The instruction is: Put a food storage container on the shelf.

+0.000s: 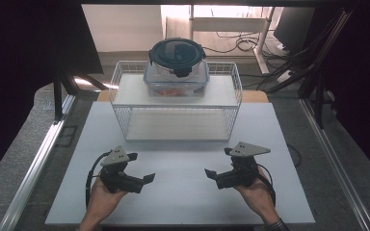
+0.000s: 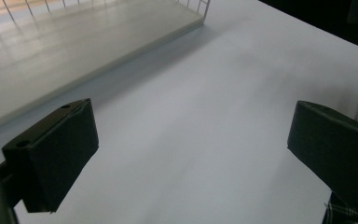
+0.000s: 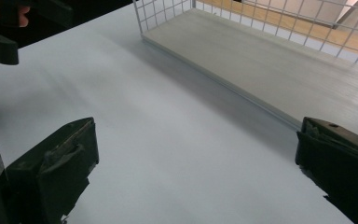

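Observation:
My left gripper (image 1: 143, 167) is held low over the white table (image 1: 183, 202) at the front left, open and empty. My right gripper (image 1: 218, 161) mirrors it at the front right, also open and empty. In the left gripper view the jaws of the left gripper (image 2: 191, 154) stand wide apart over bare tabletop. The right gripper (image 3: 196, 163) shows the same wide gap in its own view. The left gripper (image 3: 0, 28) also appears at the top left corner of the right gripper view.
A white wire rack (image 1: 120, 82) with two shelves stands at the back of the table. On its upper shelf sits a clear box (image 1: 176, 85) with a round dark-lidded container (image 1: 177, 54) on top. The lower shelf board (image 2: 74, 42) (image 3: 270, 60) is bare.

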{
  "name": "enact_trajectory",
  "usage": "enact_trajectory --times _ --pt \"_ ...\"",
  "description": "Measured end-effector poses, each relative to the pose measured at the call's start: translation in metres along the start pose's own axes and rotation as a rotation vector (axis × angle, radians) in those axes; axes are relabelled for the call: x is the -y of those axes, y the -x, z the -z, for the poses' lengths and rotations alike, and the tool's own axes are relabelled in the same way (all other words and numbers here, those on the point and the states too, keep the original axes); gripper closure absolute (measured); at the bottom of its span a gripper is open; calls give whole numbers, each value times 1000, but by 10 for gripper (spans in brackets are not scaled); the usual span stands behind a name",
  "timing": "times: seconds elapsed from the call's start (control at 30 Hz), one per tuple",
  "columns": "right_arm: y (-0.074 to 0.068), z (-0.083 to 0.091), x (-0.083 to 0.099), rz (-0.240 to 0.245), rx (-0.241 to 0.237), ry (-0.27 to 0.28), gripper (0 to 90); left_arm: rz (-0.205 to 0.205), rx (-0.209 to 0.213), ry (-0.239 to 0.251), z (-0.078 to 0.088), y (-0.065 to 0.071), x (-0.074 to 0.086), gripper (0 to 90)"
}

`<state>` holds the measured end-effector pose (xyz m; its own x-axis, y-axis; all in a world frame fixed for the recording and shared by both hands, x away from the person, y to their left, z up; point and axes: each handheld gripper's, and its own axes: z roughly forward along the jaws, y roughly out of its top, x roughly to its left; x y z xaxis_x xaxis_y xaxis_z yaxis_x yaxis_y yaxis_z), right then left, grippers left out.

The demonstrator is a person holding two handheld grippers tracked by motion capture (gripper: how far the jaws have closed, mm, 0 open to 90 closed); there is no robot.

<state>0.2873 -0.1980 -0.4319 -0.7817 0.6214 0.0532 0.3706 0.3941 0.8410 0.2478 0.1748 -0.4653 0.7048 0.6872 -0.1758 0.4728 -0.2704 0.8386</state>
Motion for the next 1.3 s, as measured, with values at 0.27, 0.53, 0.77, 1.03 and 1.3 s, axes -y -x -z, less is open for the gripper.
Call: enact_trajectory --times 0.27,0.53,0.77,1.03,1.3 --pt "2 15 9 -21 17 10 0 21 -1 1 11 3 16 0" --pt "-3 25 16 -22 33 30 0 3 -24 0 20 8 26 0" --pt "-7 25 27 -18 60 27 0 0 -45 6 28 9 36 0" --pt "-11 26 46 0 89 -4 0 -9 -85 0 36 10 47 0" --pt "-12 30 58 4 96 -13 0 -11 -110 -14 40 12 59 0"
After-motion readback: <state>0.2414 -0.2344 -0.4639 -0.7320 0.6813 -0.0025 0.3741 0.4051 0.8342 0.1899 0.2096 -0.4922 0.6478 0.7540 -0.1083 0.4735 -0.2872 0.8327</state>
